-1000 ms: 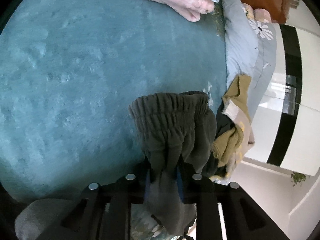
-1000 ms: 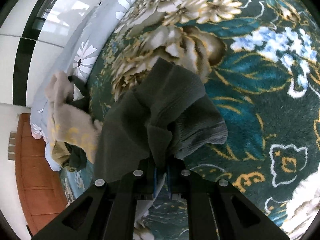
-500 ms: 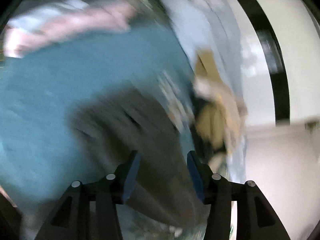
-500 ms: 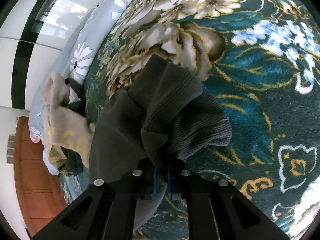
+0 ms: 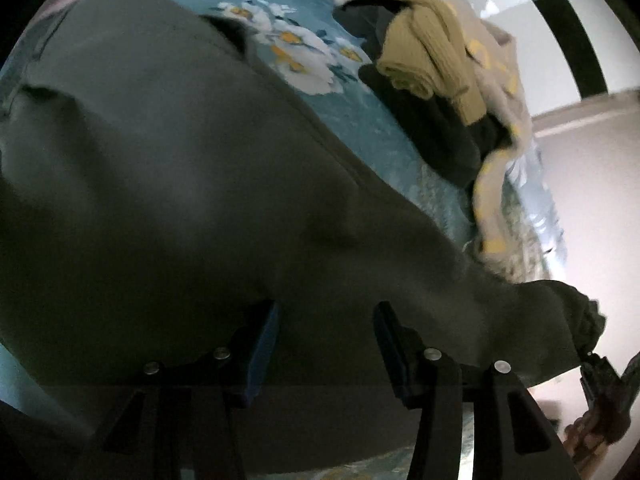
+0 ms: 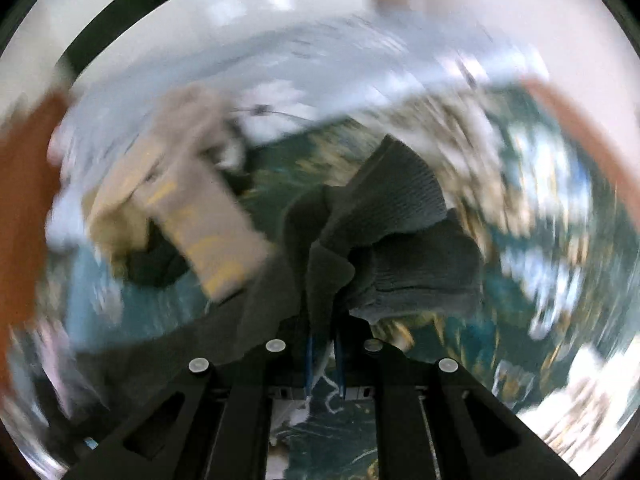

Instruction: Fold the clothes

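We see left gripper [image 5: 326, 312] spread, empty, above dark grey garment [image 5: 168, 184] lying on floral bedspread [image 5: 372, 120]. Right gripper [image 6: 323, 334] pinches garment's ribbed end. Olive-beige clothes pile [image 5: 436, 60] nearby.

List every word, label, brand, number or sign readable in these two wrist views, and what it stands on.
None can be read. The dark grey garment, the pile of olive and beige clothes and the floral bedspread show no lettering. The right wrist view is motion-blurred; the cloth pinched in the right gripper shows only plain ribbed knit.
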Available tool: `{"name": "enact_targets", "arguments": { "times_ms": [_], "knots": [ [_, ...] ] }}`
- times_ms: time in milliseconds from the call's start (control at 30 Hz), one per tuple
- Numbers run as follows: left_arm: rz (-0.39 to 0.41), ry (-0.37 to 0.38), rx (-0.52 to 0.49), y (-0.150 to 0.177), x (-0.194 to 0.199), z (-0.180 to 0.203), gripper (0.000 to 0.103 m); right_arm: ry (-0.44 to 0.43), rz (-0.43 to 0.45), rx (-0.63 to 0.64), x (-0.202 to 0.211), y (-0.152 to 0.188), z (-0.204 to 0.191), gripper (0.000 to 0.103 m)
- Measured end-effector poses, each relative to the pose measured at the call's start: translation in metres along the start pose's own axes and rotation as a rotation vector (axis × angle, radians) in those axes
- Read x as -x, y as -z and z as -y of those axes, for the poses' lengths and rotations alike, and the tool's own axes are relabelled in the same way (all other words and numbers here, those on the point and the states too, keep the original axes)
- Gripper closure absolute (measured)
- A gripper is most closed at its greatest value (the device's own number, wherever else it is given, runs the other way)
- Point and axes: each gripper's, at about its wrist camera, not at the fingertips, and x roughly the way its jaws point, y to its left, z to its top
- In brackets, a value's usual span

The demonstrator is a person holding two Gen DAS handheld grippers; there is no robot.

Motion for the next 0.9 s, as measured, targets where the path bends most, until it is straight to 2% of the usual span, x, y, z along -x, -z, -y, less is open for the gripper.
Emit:
{"name": "enact_targets", "arguments": {
  "times_ms": [133, 267, 567, 600, 700, 733, 800, 900],
  "knots": [
    [0.064, 0.016, 0.037, -0.005, 0.014, -0.007, 0.050, 0.062, 0.037, 0.278, 0.006, 0.009, -0.076, 0.094],
    [0.090, 0.072, 0.095, -0.006, 0.021, -0.017, 0.050, 0.125, 0.073, 0.556, 0.013, 0.018, -0.152, 0.094],
    [0.149, 0.197, 0.225, -0.008, 0.037, -0.039, 0.049, 0.138, -0.003, 0.773, -0.004, 0.075, -0.186, 0.090],
    [0.145, 0.201, 0.224, -0.008, 0.036, -0.039, 0.049, 0.139, -0.012, 0.796, -0.006, 0.081, -0.189, 0.087],
    [0.132, 0.211, 0.221, -0.008, 0.035, -0.038, 0.049, 0.142, -0.039, 0.865, -0.012, 0.101, -0.200, 0.069],
    [0.128, 0.215, 0.220, -0.008, 0.034, -0.038, 0.049, 0.118, -0.051, 0.876, -0.010, 0.103, -0.200, 0.058],
    [0.120, 0.222, 0.218, -0.008, 0.033, -0.037, 0.048, 0.055, -0.081, 0.892, -0.004, 0.104, -0.201, 0.047],
    [0.108, 0.233, 0.215, -0.008, 0.032, -0.036, 0.047, -0.060, -0.125, 0.884, 0.008, 0.102, -0.198, 0.047]
  ]
}}
